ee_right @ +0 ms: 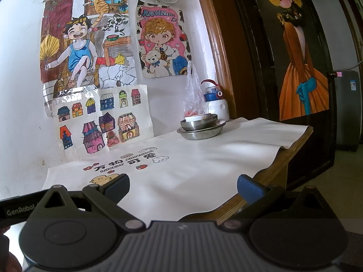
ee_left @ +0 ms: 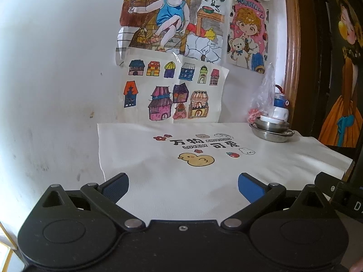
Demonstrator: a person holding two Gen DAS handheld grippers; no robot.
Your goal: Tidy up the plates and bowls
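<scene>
We hold our left tool (ee_left: pixel 183 187) and right tool (ee_right: pixel 183 187) spread wide, empty, over the bench (ee_right: pixel 204 158). The stacked bowls (ee_right: pixel 199 122) on a plate (ee_right: pixel 200 133) sit far ahead, slightly right.

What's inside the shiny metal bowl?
A small white bowl sits inside the metal bowl, which rests on a metal plate. Its contents and the metal bowl's bottom are hidden.
</scene>
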